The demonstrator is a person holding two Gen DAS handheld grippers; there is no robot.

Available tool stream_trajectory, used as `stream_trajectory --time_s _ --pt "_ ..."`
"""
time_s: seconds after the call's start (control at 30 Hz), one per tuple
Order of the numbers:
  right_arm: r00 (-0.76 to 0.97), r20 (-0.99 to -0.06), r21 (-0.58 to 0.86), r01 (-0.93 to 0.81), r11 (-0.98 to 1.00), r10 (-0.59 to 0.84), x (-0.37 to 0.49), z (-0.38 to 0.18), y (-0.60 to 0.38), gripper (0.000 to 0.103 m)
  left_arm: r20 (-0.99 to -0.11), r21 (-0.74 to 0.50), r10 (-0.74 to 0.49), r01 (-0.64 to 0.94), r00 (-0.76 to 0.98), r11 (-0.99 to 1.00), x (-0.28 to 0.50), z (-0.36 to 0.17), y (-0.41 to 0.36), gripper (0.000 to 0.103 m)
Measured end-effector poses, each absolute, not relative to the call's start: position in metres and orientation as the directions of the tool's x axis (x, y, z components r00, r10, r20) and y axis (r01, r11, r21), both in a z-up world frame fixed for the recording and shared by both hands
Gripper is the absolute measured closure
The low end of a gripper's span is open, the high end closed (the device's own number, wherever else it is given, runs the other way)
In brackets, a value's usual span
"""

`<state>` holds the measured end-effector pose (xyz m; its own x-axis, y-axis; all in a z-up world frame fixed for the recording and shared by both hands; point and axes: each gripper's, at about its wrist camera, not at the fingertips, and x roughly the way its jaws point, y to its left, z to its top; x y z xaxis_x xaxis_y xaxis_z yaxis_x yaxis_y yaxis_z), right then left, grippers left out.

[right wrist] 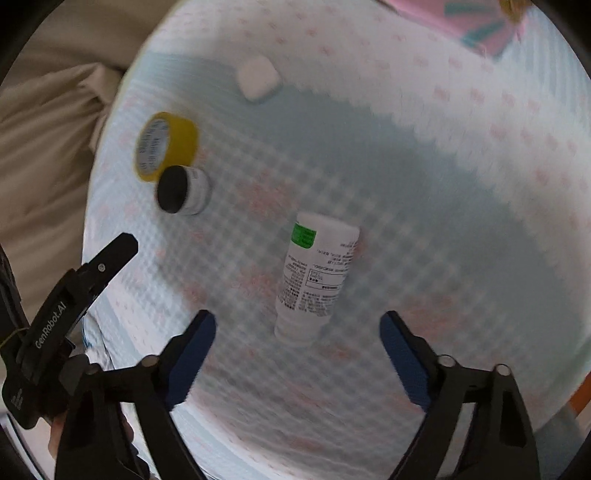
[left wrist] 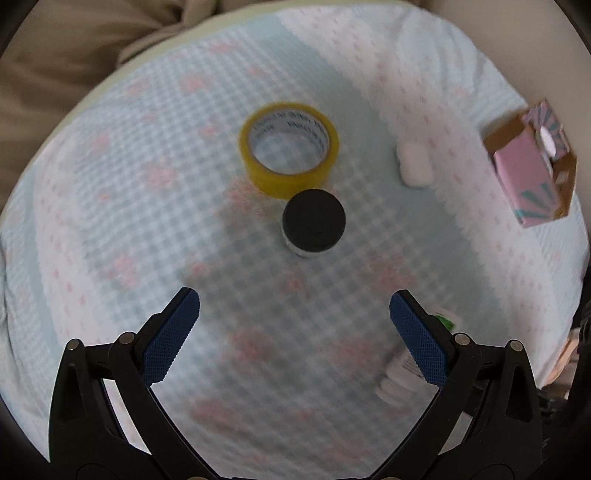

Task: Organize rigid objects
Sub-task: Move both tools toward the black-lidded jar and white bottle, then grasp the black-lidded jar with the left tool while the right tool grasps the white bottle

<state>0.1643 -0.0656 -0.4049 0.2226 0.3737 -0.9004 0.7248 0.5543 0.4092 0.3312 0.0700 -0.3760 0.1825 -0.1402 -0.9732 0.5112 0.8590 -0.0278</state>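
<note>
Blue-padded fingers point(left wrist: 173, 332) of the left gripper point(left wrist: 295, 306) spread wide at the bottom of the left wrist view, with nothing between them. Behind the right-hand finger lies one white bottle point(left wrist: 400, 373), partly hidden, its green label patch showing past the finger's tip. Farther on, near the middle of the checked bedspread point(left wrist: 110, 221), stands one jar point(left wrist: 314, 223) with a black lid, seen from above. Just beyond it, touching or nearly so, lies one yellow tape roll point(left wrist: 290, 149), flat with its hole facing up. To the right of the roll, well apart, sits one small white block point(left wrist: 414, 164). Farthest right, near the cloth's edge, rests one pink box point(left wrist: 532, 166) with teal rays printed on it.

From the right wrist view, the right gripper point(right wrist: 297, 325) also stands wide open and holds nothing. One bottle point(right wrist: 316, 277) lies on its side just ahead of the fingers, cap end toward the camera, green patch at the far end. The left gripper's black body point(right wrist: 66, 306) reaches in from the left edge. Beyond, the jar point(right wrist: 183, 190) and the roll point(right wrist: 166, 146) sit side by side near the cloth's left edge. The white block point(right wrist: 258, 77) lies farther still, and the pink box point(right wrist: 476, 22) shows only in part at the top edge. Beige bedding point(right wrist: 48, 147) lies bunched beyond the cloth on the left.
</note>
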Motion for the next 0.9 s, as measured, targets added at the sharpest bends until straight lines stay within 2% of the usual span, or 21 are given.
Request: stream_trajectory --time_s 0.1,0.3,0.5,0.53,0.67,0.9 --pt "0.204 -0.903 0.389 0.761 0.52 0.377 0.171 -0.426 -0.06 0.03 -0.978 -0.021 -0.128 0.535 0.164 0.844 0.344 -0.401 0.061 0.005" --pt "0.181 -0.914 0.344 0.819 0.459 0.363 0.179 -0.453 -0.062 0.035 -0.979 -0.018 -0.128 0.558 0.159 0.83 0.364 -0.434 0.043 0.008" --pt "0.142 -0.919 0.304 0.849 0.432 0.368 0.184 -0.472 -0.062 0.043 -0.981 -0.012 -0.122 0.574 0.154 0.819 0.372 -0.456 0.027 0.025" --pt "0.138 -0.921 0.299 0.851 0.431 0.365 0.183 -0.473 -0.063 0.045 -0.981 -0.01 -0.121 0.576 0.153 0.817 0.372 -0.458 0.025 0.034" --pt "0.113 -0.928 0.273 0.854 0.442 0.355 0.182 -0.475 -0.062 0.056 -0.978 -0.009 -0.131 0.59 0.164 0.808 0.37 -0.463 0.018 0.05" --pt "0.113 -0.921 0.287 0.844 0.452 0.373 0.182 -0.473 -0.068 0.056 -0.974 0.008 -0.127 0.588 0.189 0.809 0.366 -0.461 0.014 0.05"
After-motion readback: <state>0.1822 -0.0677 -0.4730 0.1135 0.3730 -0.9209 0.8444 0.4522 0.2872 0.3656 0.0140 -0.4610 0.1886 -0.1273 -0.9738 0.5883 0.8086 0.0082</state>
